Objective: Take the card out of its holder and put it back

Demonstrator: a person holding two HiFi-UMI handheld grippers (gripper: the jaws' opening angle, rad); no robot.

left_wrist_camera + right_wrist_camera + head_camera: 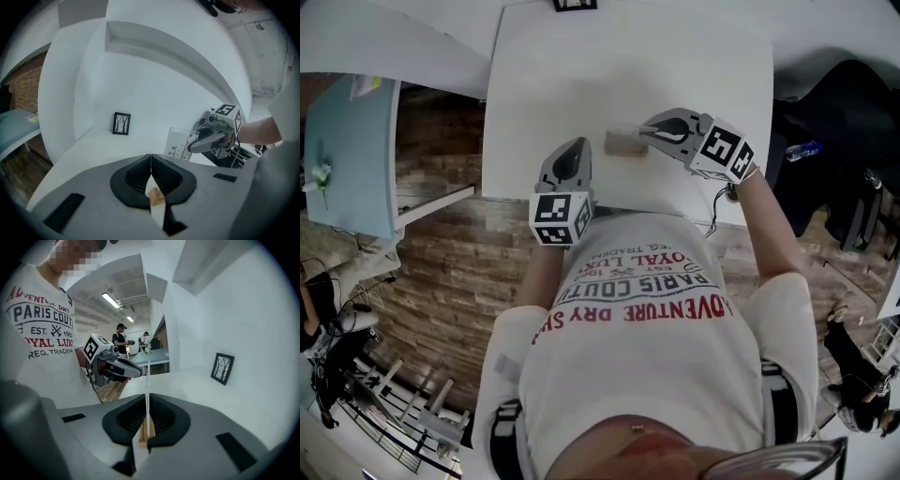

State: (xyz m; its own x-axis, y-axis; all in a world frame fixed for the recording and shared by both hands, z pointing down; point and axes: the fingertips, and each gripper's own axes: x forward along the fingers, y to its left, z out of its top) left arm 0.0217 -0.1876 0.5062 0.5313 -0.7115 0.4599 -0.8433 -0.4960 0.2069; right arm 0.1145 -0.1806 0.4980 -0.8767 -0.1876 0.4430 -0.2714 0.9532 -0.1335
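A clear card [179,143] printed with small dark butterflies stands upright on the white table [628,66]. My right gripper [645,131] is shut on its edge. In the right gripper view the card [148,376] shows edge-on between the shut jaws of the right gripper [146,401]. It runs down to the slot of a wooden holder [146,433], and I cannot tell whether it sits in the slot. My left gripper [577,145] is shut just left of the card [623,142], with nothing seen between its jaws. A bit of the wooden holder [156,197] shows beneath them.
A small black-framed tree picture [122,123] stands at the table's far edge against the white wall. A pale blue table [352,150] is to the left over brick-pattern flooring. Dark bags [834,122] lie to the right. Two people [121,338] stand far behind.
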